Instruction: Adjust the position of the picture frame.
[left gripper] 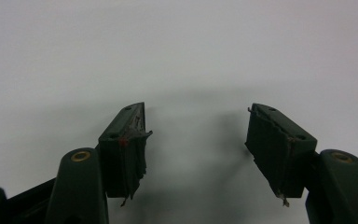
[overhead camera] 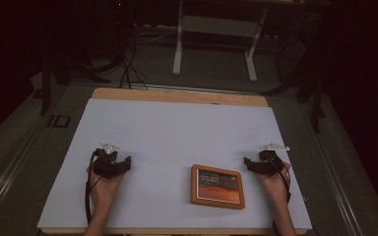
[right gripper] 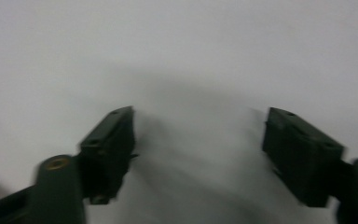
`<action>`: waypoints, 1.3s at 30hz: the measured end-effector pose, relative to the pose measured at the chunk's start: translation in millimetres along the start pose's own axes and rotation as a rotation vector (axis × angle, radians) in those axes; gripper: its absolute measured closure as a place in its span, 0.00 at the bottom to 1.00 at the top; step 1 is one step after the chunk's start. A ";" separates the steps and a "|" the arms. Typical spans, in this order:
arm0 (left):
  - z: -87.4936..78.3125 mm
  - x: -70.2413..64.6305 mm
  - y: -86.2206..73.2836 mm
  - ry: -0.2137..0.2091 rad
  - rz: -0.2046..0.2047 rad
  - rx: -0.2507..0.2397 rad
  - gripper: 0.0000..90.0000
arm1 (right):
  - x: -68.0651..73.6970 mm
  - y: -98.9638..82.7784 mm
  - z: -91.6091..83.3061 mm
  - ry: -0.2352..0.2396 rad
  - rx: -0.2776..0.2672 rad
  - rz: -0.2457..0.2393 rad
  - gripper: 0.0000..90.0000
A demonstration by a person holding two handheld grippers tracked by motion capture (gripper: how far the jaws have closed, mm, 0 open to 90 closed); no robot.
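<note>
An orange-framed picture [overhead camera: 217,186] lies flat on the pale table cover [overhead camera: 177,132], near the front edge, right of centre. My left gripper [overhead camera: 114,158] rests on the cover at the front left, well away from the frame. In the left gripper view its jaws [left gripper: 198,133] stand open over bare cover, nothing between them. My right gripper [overhead camera: 255,162] sits just right of the frame's upper right corner, not touching it. In the right gripper view its jaws [right gripper: 200,140] are wide open and empty, slightly blurred.
The wooden table edge [overhead camera: 177,95] shows at the back of the cover. Beyond it on the dark floor stand a white desk frame [overhead camera: 216,39] and some cables [overhead camera: 128,69]. The person's forearms come in from the bottom edge.
</note>
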State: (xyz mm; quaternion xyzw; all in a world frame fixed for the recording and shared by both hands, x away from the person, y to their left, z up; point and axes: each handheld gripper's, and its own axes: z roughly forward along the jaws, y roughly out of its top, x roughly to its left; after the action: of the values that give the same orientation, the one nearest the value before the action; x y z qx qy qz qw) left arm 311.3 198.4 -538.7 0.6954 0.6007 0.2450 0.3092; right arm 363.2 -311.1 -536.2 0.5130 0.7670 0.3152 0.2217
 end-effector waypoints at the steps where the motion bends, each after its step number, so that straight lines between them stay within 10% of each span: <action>1: -1.9 -3.0 1.1 -0.028 0.006 -0.003 0.43 | 0.0 0.0 0.0 0.000 0.000 0.000 0.36; 8: -19.1 -28.5 3.1 -0.249 0.045 -0.001 0.47 | 14.7 5.4 -7.3 0.086 -0.032 -0.062 0.43; 20: -45.2 -75.1 4.4 -0.465 0.104 -0.035 0.51 | 40.4 15.0 -36.0 0.260 -0.107 -0.233 0.58; 39: -44.8 -137.2 0.3 -0.754 0.107 0.028 0.39 | 62.5 13.4 -31.2 0.339 -0.100 -0.275 0.58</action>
State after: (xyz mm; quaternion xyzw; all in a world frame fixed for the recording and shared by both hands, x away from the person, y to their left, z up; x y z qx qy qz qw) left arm 257.9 69.0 -503.4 0.7711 0.4109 -0.0205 0.4859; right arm 327.7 -257.4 -505.7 0.3319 0.8394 0.4013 0.1555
